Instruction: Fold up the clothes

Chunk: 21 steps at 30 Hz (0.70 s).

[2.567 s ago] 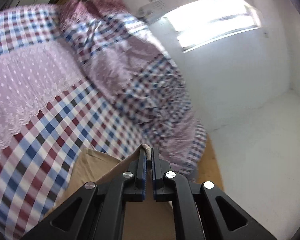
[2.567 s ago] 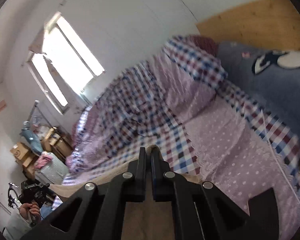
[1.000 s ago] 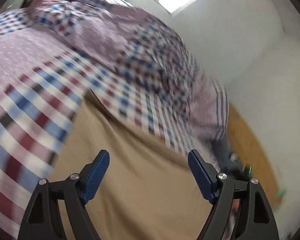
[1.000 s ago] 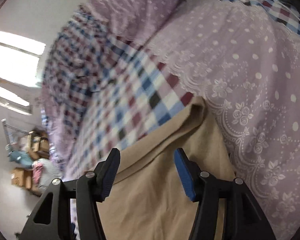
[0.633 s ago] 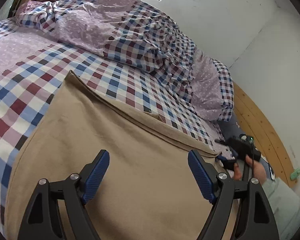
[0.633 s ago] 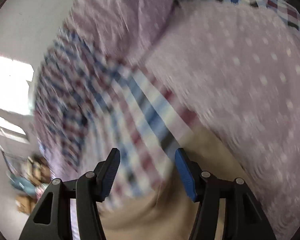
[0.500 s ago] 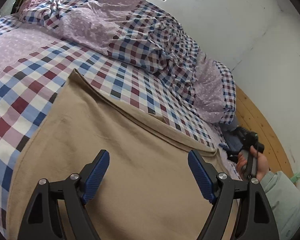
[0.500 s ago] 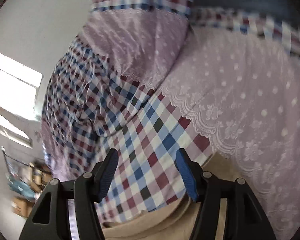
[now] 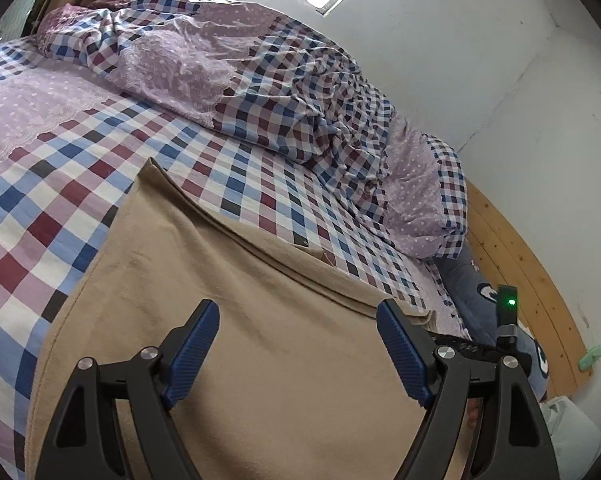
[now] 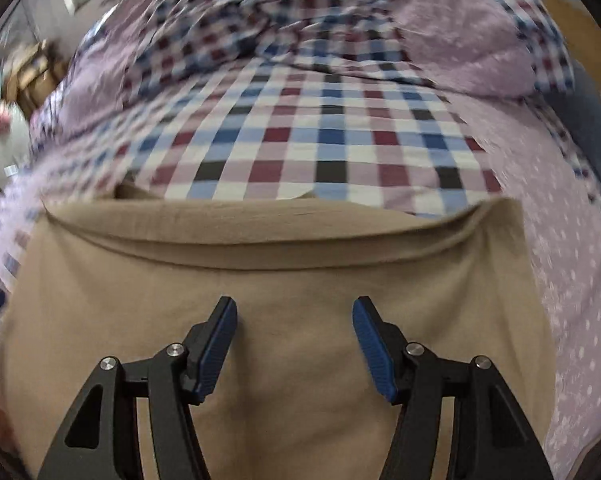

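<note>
Both our grippers, the left gripper and the right gripper, hung spread and empty over the tan garment lying folded across the checked bed near its front edge, and, the right view being blurred, we judged a careless regrip might drag the top layer askew.

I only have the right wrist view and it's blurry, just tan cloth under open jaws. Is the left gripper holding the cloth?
Observer: No. The left gripper is open above the tan cloth, nothing pinched.
Operator: Is anything beyond the cloth's right end?
Observer: A dark blue cushion lies there, against a wooden board.
Operator: Where's the loose bedding?
Observer: A rumpled checked quilt is heaped along the wall, past the cloth's far edge.
</note>
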### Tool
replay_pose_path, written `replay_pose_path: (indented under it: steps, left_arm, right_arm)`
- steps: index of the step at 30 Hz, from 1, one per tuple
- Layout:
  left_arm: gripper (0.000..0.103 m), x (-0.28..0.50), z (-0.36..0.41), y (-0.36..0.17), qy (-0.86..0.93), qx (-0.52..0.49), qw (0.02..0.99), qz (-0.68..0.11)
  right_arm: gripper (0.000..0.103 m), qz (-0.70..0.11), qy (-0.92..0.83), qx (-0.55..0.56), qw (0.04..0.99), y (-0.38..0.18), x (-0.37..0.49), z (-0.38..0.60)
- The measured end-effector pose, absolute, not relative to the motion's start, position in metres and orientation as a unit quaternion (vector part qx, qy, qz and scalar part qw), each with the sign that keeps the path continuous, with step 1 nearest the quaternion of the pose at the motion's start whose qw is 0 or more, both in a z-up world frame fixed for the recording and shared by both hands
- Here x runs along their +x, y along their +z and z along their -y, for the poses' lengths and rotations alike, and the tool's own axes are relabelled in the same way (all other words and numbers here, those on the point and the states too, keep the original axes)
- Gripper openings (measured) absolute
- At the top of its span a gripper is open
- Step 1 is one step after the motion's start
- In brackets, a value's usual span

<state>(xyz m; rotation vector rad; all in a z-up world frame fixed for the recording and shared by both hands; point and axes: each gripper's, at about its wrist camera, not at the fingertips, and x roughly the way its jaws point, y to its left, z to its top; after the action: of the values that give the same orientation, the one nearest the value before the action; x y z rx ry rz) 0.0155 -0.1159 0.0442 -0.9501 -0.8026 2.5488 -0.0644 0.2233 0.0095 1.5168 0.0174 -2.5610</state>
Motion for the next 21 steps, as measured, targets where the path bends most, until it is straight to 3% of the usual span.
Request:
replay_pose_path:
  steps: [6,13,21]
  left_arm:
    - [0.084,0.011,0.121,0.041,0.875,-0.338,0.165,0.304]
    - [0.084,0.011,0.124,0.042,0.874,-0.335,0.167,0.310]
    - [0.084,0.010,0.127,0.040,0.871,-0.335,0.167,0.319]
  right_arm:
    - [0.065,0.001,-0.868,0.492,0.062,0.005,-0.104,-0.215]
    - [0.065,0.082,-0.893,0.442,0.019,0.057,-0.141,-0.232]
    - [0.065,-0.041,-0.861,0.498,0.097,0.029,-0.082,-0.176]
